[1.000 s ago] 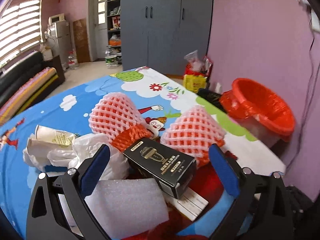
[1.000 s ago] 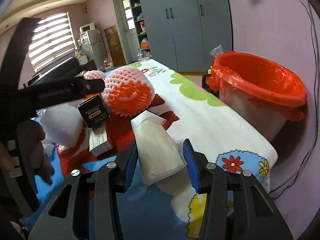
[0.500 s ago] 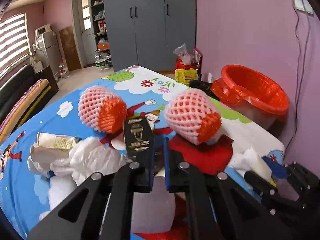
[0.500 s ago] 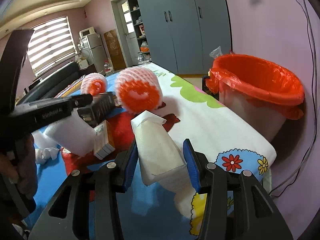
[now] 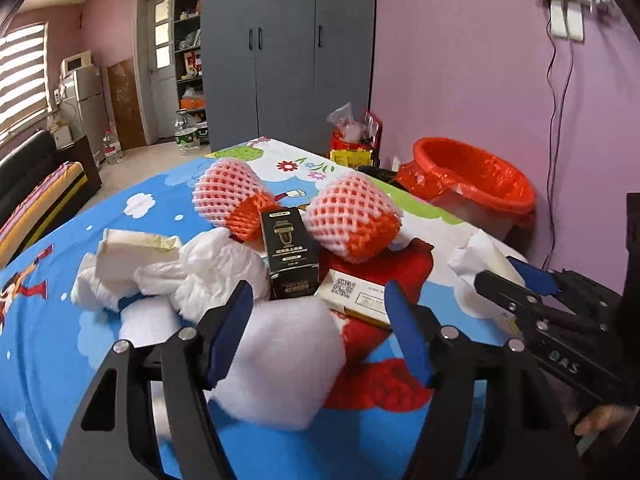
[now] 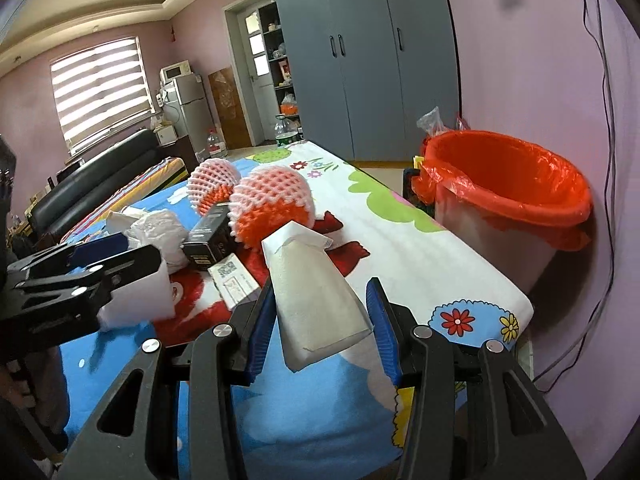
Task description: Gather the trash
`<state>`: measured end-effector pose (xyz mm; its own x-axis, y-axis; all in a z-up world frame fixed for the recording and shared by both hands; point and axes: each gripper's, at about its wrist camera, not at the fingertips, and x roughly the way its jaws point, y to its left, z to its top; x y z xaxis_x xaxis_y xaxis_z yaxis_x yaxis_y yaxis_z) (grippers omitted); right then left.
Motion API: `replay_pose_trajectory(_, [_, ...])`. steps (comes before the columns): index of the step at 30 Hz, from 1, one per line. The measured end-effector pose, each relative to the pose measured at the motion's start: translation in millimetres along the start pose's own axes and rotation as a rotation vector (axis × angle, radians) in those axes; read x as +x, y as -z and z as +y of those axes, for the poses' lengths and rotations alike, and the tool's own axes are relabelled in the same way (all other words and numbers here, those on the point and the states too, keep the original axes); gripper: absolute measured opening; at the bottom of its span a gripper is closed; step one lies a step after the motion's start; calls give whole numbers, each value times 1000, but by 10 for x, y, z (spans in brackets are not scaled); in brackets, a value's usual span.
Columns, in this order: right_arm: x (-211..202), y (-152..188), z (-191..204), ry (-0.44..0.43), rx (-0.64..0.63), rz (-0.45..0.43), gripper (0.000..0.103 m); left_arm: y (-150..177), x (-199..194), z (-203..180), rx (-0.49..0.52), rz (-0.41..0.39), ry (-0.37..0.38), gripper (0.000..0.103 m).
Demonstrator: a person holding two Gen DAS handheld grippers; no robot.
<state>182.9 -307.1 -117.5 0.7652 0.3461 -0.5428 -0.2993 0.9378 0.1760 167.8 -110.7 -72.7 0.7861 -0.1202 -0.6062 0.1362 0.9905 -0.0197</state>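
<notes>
left wrist view:
left gripper [image 5: 320, 328]: bottom centre of frame, jaws have just been opening, now apart; white foam block [image 5: 280, 360] sits between them. Left pad looks against the foam's edge, right pad clear of it, so not clamped.
black box [image 5: 289, 252]: centre, just behind the foam, standing on end.
flat white carton [image 5: 354, 290]: right of the black box, lying flat, QR label up.
foam fruit nets [image 5: 352, 216]: two, pink-white over orange, centre, either side of the box's top.
crumpled white plastic [image 5: 216, 268]: left of the box, with paper packaging further left.
bin [image 5: 476, 184]: right of centre, red liner, off the table's far edge by the wall.
right gripper [image 5: 520, 280]: right edge, seen side-on, white pouch in its tips.

right wrist view:
right gripper [image 6: 324, 320]: bottom centre, jaws clamped on white paper pouch [image 6: 316, 292]; pouch points up and away, lifted off the tablecloth [image 6: 420, 256].
bin [image 6: 508, 184]: right of centre, mouth open, well beyond the pouch.
left gripper [image 6: 120, 264]: left edge, the foam block at its tips.
fruit nets, black box [image 6: 210, 234]: centre left, behind the pouch.
</notes>
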Motion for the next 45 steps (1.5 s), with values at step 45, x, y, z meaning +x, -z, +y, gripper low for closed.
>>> replay_pose_trajectory(45, [-375, 161, 275, 2, -28, -21, 45, 336, -149, 24, 40, -46, -33, 68])
